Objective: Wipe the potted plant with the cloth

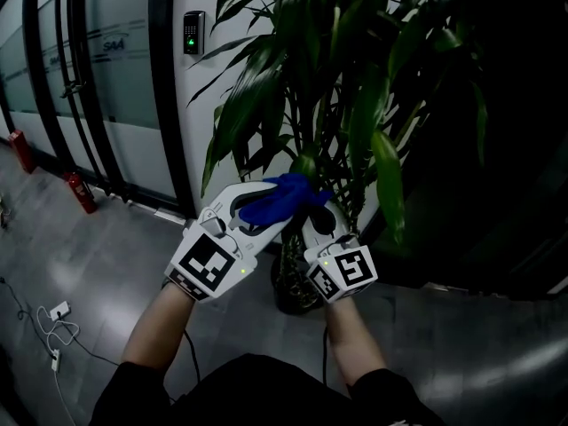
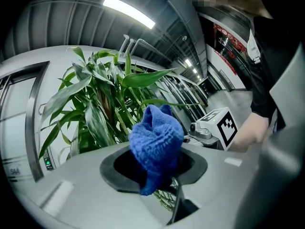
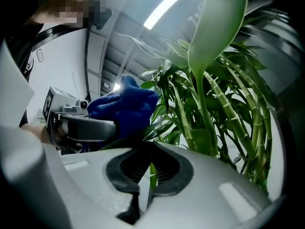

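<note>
A tall potted plant (image 1: 337, 78) with long green leaves stands in a patterned pot (image 1: 289, 278) by the wall. My left gripper (image 1: 266, 209) is shut on a bunched blue cloth (image 1: 282, 195), held up against the lower leaves. Seen from the left gripper view, the cloth (image 2: 156, 144) bulges out of the left gripper (image 2: 158, 175). My right gripper (image 1: 317, 216) sits just to the right of the cloth. In the right gripper view it (image 3: 148, 159) is closed on a narrow green leaf (image 3: 152, 175), with the cloth (image 3: 125, 106) to its upper left.
Glass doors with dark frames (image 1: 98, 87) and a wall keypad (image 1: 193, 32) are at left. Two red fire extinguishers (image 1: 80, 192) stand on the grey floor, and white cables (image 1: 51, 322) lie near my left arm. A dark wall (image 1: 506, 149) rises at right.
</note>
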`<state>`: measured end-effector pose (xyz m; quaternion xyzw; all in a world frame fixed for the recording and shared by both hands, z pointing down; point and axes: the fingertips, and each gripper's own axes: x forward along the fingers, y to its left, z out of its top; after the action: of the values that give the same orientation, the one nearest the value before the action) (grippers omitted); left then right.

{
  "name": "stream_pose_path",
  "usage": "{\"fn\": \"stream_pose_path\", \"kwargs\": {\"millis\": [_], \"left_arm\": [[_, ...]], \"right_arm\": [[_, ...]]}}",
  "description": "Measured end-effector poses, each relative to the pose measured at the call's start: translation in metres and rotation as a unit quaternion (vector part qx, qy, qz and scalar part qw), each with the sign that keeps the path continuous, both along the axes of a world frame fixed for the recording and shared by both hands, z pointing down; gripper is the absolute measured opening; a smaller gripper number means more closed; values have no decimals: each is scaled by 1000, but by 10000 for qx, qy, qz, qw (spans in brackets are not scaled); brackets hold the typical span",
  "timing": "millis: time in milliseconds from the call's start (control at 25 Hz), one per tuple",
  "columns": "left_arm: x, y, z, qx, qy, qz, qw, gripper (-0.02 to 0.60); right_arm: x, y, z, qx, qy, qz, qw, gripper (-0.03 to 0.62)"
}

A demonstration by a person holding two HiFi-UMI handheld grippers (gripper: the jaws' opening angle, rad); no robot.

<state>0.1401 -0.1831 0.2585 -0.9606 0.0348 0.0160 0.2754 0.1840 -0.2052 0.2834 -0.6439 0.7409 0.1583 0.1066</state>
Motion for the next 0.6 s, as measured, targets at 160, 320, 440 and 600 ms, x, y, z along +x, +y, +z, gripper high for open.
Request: {"fn": "stream_pose_path", "kwargs": {"millis": [160, 320, 440, 600], "left_arm": [[-8, -1, 10, -215, -47, 47, 9997, 153], [-15, -3, 21, -439, -83, 53, 9990, 153], [-18, -4, 31, -667, -102, 81, 9977, 153], [-19, -6, 45, -1112, -89, 163, 9936, 153]], "right_arm": [[1, 2, 0, 45, -157, 15, 9999, 3], [1, 2, 1, 64, -271, 11, 9996, 3], [0, 3, 2, 78, -321, 11, 9995, 3], [1, 3, 6, 33, -391, 32, 9992, 3]]}}
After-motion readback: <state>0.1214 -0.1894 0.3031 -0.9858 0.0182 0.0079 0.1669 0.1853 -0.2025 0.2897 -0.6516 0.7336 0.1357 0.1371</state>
